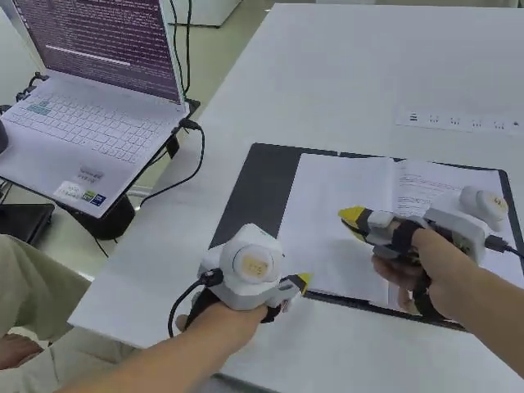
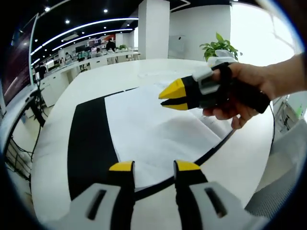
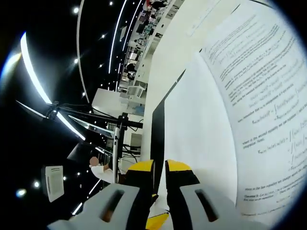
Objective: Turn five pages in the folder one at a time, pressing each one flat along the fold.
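Open folder at the tabletop's near right corner, both hand-held grippers free of it.

The white tabletop (image 1: pixel 368 74) carries a laptop (image 1: pixel 90 90) off its left edge and the black folder (image 1: pixel 258 188), which lies open and flat. A blank page (image 1: pixel 327 213) faces up on the left and a printed page (image 1: pixel 434 184) on the right. The fold (image 1: pixel 395 176) between them runs from the near edge toward the far edge. The right hand-held gripper (image 1: pixel 350 217) is held over the blank page just left of the fold, aimed at the left edge, jaws drawn together on nothing. The left hand-held gripper (image 1: pixel 301 283) sits at the folder's near edge, jaws apart and empty. Judging by this, the right one is nearer the fold and the printed page, so the next turn likely falls to it.
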A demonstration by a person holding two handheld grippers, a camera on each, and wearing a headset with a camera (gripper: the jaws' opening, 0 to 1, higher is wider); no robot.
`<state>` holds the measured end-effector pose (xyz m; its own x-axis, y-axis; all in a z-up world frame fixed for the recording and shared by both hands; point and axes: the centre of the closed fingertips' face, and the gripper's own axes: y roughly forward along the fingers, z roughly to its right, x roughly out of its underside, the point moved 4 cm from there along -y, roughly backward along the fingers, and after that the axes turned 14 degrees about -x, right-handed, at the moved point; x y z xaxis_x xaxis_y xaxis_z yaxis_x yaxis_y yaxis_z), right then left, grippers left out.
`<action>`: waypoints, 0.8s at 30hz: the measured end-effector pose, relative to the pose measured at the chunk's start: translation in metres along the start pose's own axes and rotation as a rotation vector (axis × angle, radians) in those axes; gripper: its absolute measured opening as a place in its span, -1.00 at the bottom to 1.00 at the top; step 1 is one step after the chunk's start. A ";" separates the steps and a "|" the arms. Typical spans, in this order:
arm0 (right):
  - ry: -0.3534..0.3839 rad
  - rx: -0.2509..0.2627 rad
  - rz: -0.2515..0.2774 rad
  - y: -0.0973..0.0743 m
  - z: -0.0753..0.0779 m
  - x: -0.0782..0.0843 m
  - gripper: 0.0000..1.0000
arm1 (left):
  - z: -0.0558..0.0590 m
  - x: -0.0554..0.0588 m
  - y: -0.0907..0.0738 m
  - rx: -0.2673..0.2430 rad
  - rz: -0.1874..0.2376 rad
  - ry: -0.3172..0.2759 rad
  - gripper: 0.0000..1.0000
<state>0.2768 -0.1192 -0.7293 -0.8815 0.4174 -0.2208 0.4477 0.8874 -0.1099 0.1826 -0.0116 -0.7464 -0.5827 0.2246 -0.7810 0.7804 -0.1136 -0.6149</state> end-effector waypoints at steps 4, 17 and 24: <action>0.004 0.008 0.019 -0.001 0.005 -0.018 -0.87 | -0.001 0.008 0.007 -0.019 -0.031 -0.007 -0.39; 0.076 0.062 0.100 0.003 0.036 -0.055 -1.00 | -0.004 0.016 0.008 -0.035 -0.027 0.016 -0.41; 0.149 0.064 0.110 0.002 0.048 -0.060 -1.00 | -0.003 0.016 0.007 -0.036 -0.017 0.010 -0.42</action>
<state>0.3381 -0.1515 -0.7632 -0.8370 0.5398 -0.0899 0.5471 0.8226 -0.1550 0.1792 -0.0058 -0.7632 -0.5940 0.2360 -0.7691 0.7780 -0.0746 -0.6238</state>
